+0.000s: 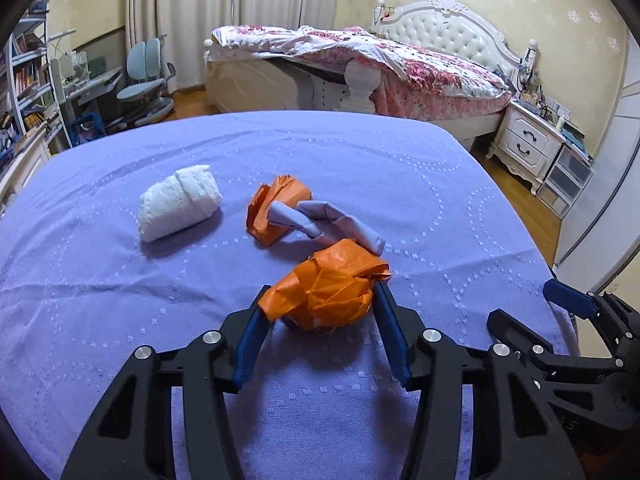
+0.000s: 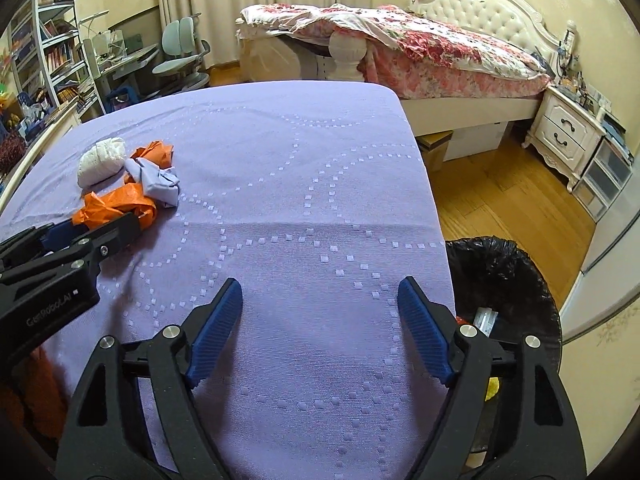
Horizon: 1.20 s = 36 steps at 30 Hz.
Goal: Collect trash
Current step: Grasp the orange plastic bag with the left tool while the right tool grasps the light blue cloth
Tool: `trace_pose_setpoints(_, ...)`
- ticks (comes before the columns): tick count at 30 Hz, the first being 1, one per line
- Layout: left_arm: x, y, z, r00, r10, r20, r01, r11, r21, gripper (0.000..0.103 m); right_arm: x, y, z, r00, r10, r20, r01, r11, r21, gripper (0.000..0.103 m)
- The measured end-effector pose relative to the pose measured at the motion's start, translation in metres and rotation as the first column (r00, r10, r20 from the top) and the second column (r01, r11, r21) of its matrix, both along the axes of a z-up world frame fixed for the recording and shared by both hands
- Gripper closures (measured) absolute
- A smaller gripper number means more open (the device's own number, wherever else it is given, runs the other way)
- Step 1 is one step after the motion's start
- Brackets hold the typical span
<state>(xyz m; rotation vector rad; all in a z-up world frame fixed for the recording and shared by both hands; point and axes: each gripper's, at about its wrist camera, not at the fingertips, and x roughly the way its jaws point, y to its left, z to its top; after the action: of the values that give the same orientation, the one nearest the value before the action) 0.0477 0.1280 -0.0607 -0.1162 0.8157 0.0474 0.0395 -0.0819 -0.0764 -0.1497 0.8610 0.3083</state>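
Four bits of trash sit on the purple bedspread (image 1: 360,152) in the left wrist view: a rolled white tissue wad (image 1: 179,202), a far orange wrapper (image 1: 274,210), a twisted lilac paper (image 1: 340,226) and a near orange crumpled bag (image 1: 332,290). That near one sits right between the left gripper (image 1: 320,300) fingers, and the pads look pressed into both sides, so I'd call it clamped. Looks feather-light and crinkly, will squash rather than resist, so grabbing the bulky middle makes sense, not a loose flap.

Over in the right wrist view, the right gripper (image 2: 320,300) has its tongs spread wide with nothing between them, just bedspread. The black-lined trash bin (image 2: 504,272) is just off the bed's right edge, some scraps already inside. The pile sits well off to the left.
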Motion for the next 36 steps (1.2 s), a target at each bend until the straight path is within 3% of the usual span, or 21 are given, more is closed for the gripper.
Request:
trace_pose_setpoints(9, -0.014, 0.002, 0.002, 1.0, -0.018, 0.015, 0.019, 1.0, -0.018, 0.053, 0.0, 0.001, 0.001, 1.0, 0.001, 0.001, -0.001, 1.0, -0.012, 0.022)
trace_pose_setpoints(19, -0.042, 0.04, 0.006, 0.997, 0.081, 0.02, -0.081, 0.997, 0.01, 0.053, 0.0, 0.007, 0.002, 1.0, 0.009, -0.006, -0.009, 1.0, -0.025, 0.022)
trace_pose_setpoints(28, -0.047, 0.095, 0.006, 0.976, 0.217, 0.008, -0.217, 0.976, 0.016, 0.053, -0.003, 0.046, 0.003, 0.994, 0.109, -0.026, -0.109, 0.994, -0.021, 0.022)
trace_pose_setpoints(36, -0.047, 0.12, 0.004, 0.965, 0.263, 0.004, -0.263, 0.965, -0.009, 0.053, 0.01, 0.095, 0.002, 0.983, 0.183, -0.033, -0.184, 0.983, -0.024, 0.022)
